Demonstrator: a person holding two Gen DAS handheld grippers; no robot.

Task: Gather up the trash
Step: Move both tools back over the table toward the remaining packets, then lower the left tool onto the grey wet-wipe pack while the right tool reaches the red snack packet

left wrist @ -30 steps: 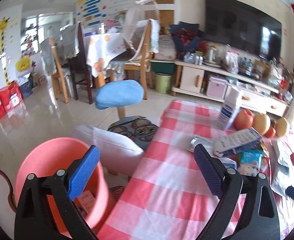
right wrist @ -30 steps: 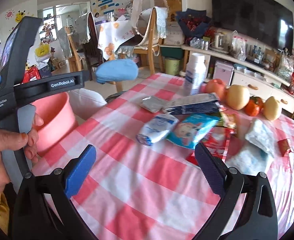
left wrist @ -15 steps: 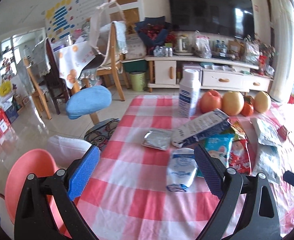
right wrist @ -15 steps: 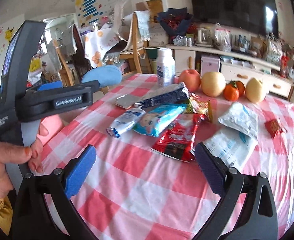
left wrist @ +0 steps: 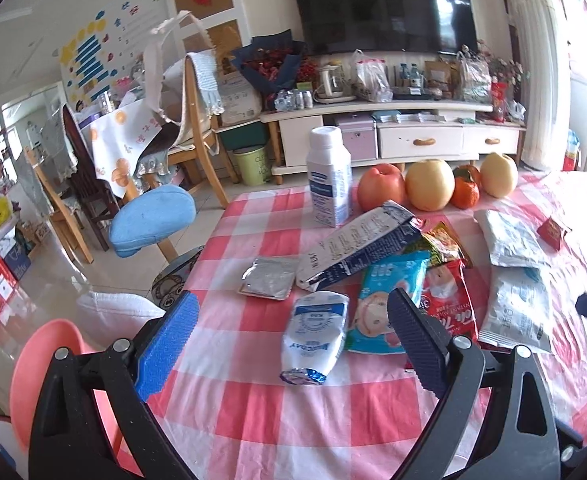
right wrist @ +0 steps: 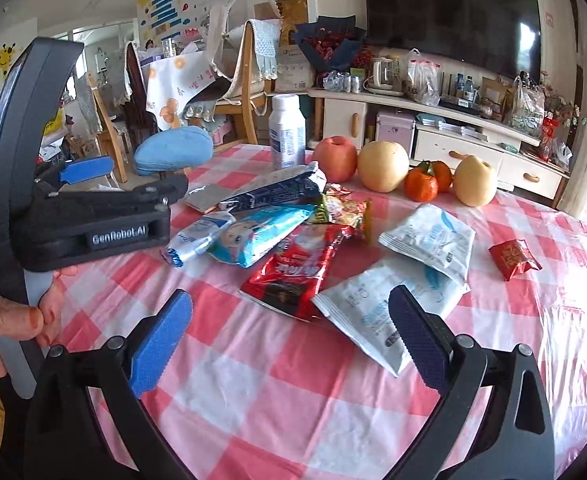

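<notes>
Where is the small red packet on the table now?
In the right wrist view, the small red packet lies alone at the table's right side, right of the white pouches.

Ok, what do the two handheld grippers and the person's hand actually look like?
Both the left gripper and right gripper have black frames with silver screws and ridged blue finger pads. The left gripper's body reads "GenRobot.AI" in white, on a grey handle. The hand has orange nail polish and a mustard-yellow cuff.
</notes>
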